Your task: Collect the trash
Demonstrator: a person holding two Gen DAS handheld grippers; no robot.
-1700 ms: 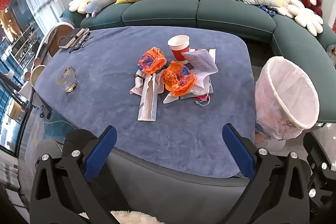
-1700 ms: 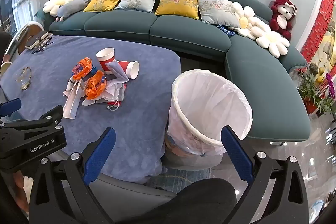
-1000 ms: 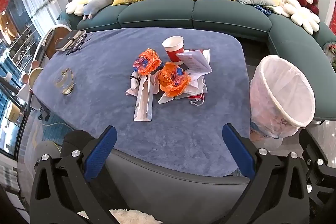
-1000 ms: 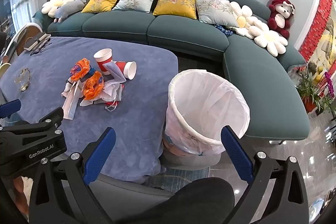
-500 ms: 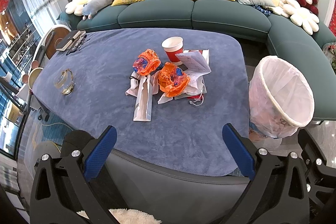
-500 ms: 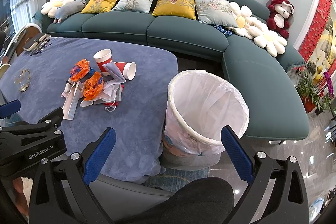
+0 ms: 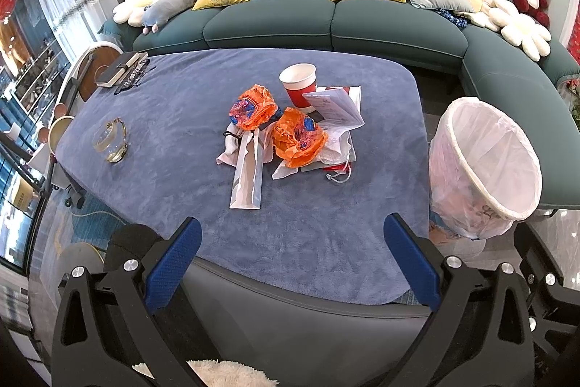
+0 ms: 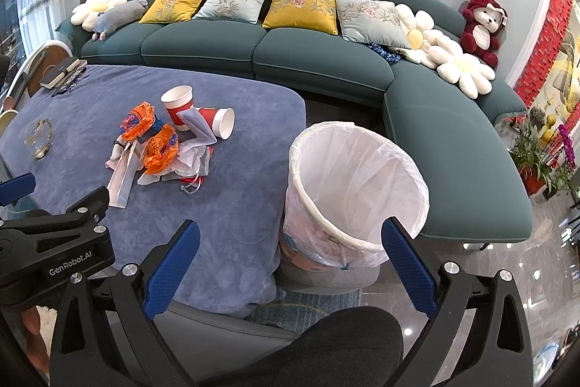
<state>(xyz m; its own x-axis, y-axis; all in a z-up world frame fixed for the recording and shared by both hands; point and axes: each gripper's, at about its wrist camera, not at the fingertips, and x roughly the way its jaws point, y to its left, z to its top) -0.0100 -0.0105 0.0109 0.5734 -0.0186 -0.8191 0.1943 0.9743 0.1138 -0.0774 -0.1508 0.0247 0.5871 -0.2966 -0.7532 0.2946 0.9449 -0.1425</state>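
A heap of trash lies mid-table: two orange wrappers (image 7: 299, 142) (image 8: 161, 147), an upright red paper cup (image 7: 299, 87) (image 8: 177, 104), a tipped red cup (image 8: 217, 120), folded paper (image 7: 335, 107), white tissues and a long paper sleeve (image 7: 246, 178). A white-lined bin (image 7: 485, 165) (image 8: 355, 191) stands right of the table. My left gripper (image 7: 291, 256) is open and empty above the table's near edge. My right gripper (image 8: 290, 256) is open and empty, near the bin's front rim.
The table has a blue cloth (image 7: 174, 118). A glass ashtray (image 7: 110, 140) sits at its left, a notebook and remote (image 7: 121, 69) at the far left corner. A teal sofa (image 7: 326, 20) with cushions curves behind and to the right.
Both grippers drifted slightly; the trash heap and bin shifted a little left in the views. Nothing was grasped.
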